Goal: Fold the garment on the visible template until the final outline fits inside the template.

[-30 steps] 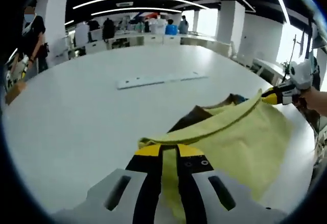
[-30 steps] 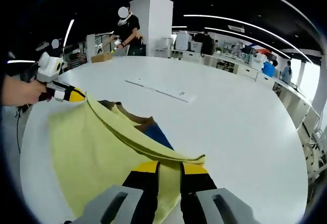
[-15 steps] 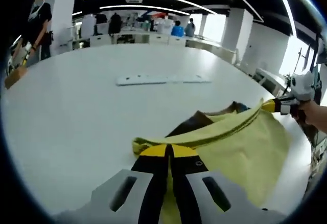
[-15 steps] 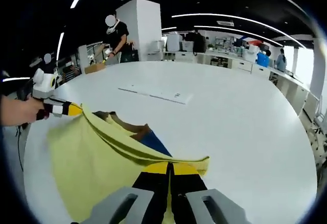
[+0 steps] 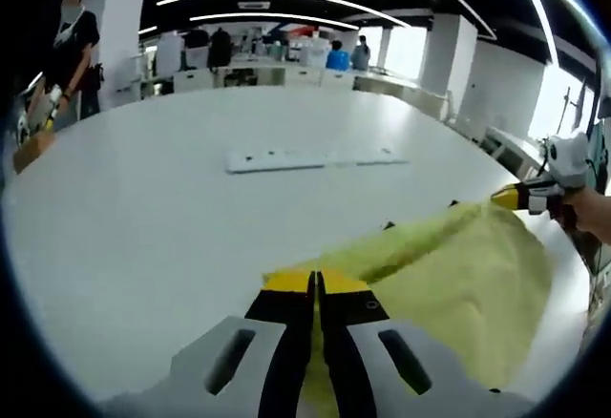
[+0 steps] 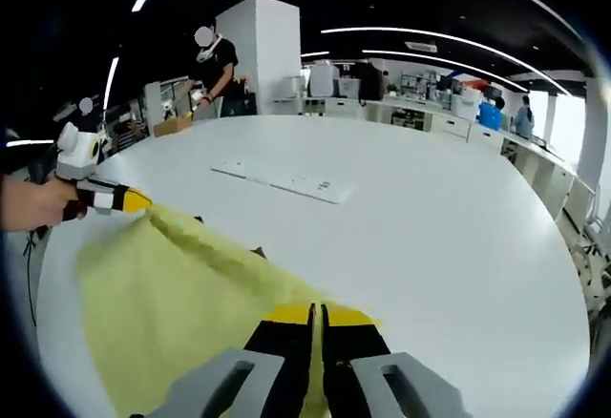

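1. Left tongs (image 5: 316, 284) are pressed together, pinching the yellow garment (image 5: 458, 275) by its edge.
2. Right tongs (image 6: 316, 315) likewise pinch the garment's other corner, stretching it just above the white bench (image 5: 143, 218).
3. Beyond the garment lies a flat white strip (image 5: 310, 157); any writing on it is unreadable.
4. Office room, people standing far behind the bench.

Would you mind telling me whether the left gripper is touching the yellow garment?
Touching. In the left gripper view, the left gripper has its jaws shut on the near edge of the yellow garment, with cloth spreading out from between them.
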Demonstrator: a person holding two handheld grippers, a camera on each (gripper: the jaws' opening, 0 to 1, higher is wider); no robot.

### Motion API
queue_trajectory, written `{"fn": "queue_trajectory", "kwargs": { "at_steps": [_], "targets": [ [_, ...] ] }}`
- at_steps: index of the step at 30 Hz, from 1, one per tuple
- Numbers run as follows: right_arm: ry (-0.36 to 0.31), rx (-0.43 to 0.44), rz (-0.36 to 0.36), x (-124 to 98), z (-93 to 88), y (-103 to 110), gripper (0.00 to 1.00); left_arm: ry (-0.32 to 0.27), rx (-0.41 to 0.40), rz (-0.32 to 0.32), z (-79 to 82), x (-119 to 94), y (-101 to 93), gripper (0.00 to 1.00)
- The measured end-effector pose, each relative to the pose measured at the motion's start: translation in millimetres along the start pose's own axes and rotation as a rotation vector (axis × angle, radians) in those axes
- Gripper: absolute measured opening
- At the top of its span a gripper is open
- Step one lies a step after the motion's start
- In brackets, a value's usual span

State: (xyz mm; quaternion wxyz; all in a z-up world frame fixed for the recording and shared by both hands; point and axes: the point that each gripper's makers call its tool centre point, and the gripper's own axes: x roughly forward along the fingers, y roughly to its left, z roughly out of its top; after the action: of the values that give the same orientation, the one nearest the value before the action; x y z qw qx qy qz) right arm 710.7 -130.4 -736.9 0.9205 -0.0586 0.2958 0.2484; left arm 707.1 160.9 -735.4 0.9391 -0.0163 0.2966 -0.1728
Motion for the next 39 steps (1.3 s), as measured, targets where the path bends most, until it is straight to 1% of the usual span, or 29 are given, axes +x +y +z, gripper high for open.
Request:
{"fn": "queue_trajectory", "kwargs": {
  "at_steps": [2, 4, 7, 11, 12, 16, 18, 20, 31, 39],
  "targets": [
    [0.004, -0.003, -0.002, 1.7, -0.4, -0.9, 0.03, -0.006, -0.004, 0.001, 1.9, -0.3, 0.2, 0.00],
    [0.007, -0.008, -0.008, 1.1, -1.6, -2.9, 0.02, -0.013, -0.003, 0.000, 4.7, -0.6, 2.1, 0.00],
    [-0.003, -0.005, -0.008, -3.1, -2.3, -3.5, 0.04, -0.025, -0.001, -0.006, 7.6, -6.8, 1.9, 0.01],
    [-0.040, 0.002, 0.001, -12.0, 1.0, -3.1, 0.09, -0.046, 0.006, -0.017, 12.3, -16.4, 1.9, 0.14],
    [-0.048, 0.000, 0.005, -14.6, 1.3, -2.2, 0.10, -0.059, 0.009, -0.030, 14.9, -18.7, 0.6, 0.16],
    [-0.057, -0.022, 0.022, -21.7, 0.3, 1.8, 0.11, -0.074, 0.037, -0.060, 15.6, -24.6, -5.8, 0.23],
    [-0.055, -0.034, 0.026, -24.9, -1.1, 2.9, 0.13, -0.076, 0.039, -0.065, 14.7, -26.9, -7.9, 0.30],
    [-0.057, -0.036, 0.029, -28.7, -1.7, 2.9, 0.14, -0.083, 0.026, -0.074, 14.7, -29.6, -10.6, 0.36],
    [-0.067, -0.026, 0.028, -48.3, -4.5, 2.9, 0.17, -0.075, 0.051, -0.106, 7.4, -48.5, -26.5, 0.40],
    [-0.063, -0.026, 0.028, -58.6, -4.4, 4.9, 0.20, -0.075, 0.063, -0.107, 9.7, -59.8, -26.2, 0.41]
  ]
}}
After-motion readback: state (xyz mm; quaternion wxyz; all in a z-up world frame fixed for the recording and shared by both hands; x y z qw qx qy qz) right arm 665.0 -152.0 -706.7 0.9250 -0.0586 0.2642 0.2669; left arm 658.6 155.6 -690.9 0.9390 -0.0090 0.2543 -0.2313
